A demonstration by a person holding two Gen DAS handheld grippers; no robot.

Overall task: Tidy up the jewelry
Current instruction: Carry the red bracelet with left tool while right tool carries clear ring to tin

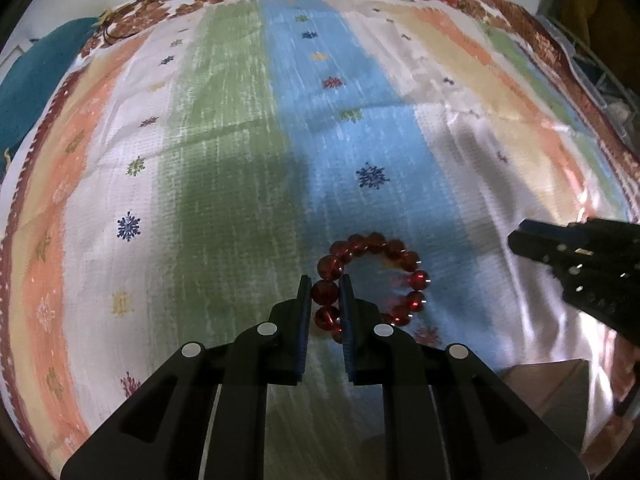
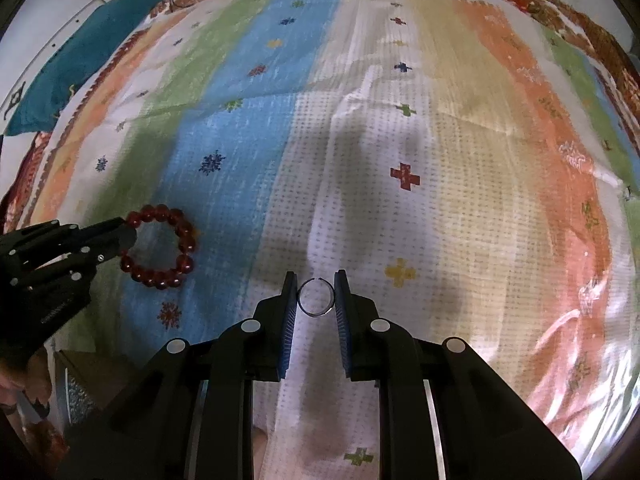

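The left gripper (image 1: 325,300) pinches one side of the red bead bracelet (image 1: 374,280). The bracelet lies on the blue stripe of the striped cloth (image 1: 224,128). The right gripper (image 2: 316,298) holds a thin silver ring (image 2: 316,298) between its two fingers. In the right wrist view, the bracelet sits at 9 o'clock from the ring, well apart

left wrist view: looks forward and down along the left gripper (image 1: 325,300), close above the striped, flower-bordered bedspread (image 1: 224,128) | right wrist view: same forward-down facing along the right gripper (image 2: 316,298), equally near | shared: blue stripe, red beaded bracelet (image 1: 370,280) (image 2: 164,246); each view catches the other gripper at its edge.
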